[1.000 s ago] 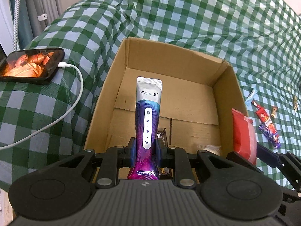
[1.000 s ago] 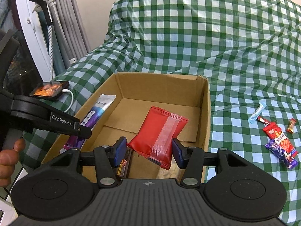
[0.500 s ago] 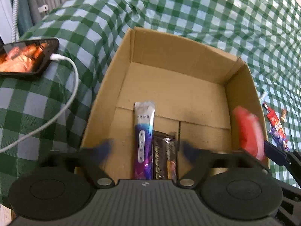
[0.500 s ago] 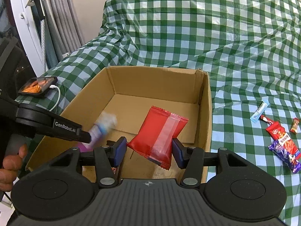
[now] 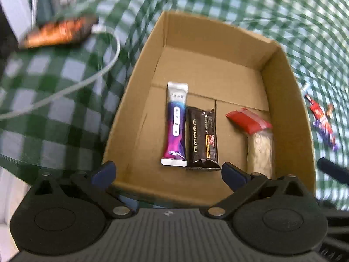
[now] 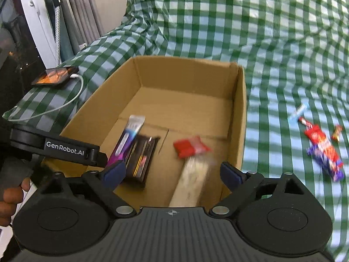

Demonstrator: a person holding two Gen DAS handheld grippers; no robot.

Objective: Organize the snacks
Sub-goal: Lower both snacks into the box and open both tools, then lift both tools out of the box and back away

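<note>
Inside the cardboard box (image 5: pixel 141 100), the purple-and-silver sachet (image 5: pixel 175 126) lies flat just beside the dark bar (image 5: pixel 202 137); the red-topped pack (image 5: pixel 255 135) rests near the box's right wall. Both the left tool (image 5: pixel 168 172) and the right tool (image 6: pixel 172 172) are spread wide, grasping nothing. More wrapped snacks (image 6: pixel 320 146) lie on the checkered cloth (image 6: pixel 240 32), right of the box.

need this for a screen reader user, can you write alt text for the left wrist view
An open cardboard box on a green checked cloth holds a purple stick pack, a dark snack bar and a red-topped packet. The left gripper hovers open at the box's near edge.
</note>
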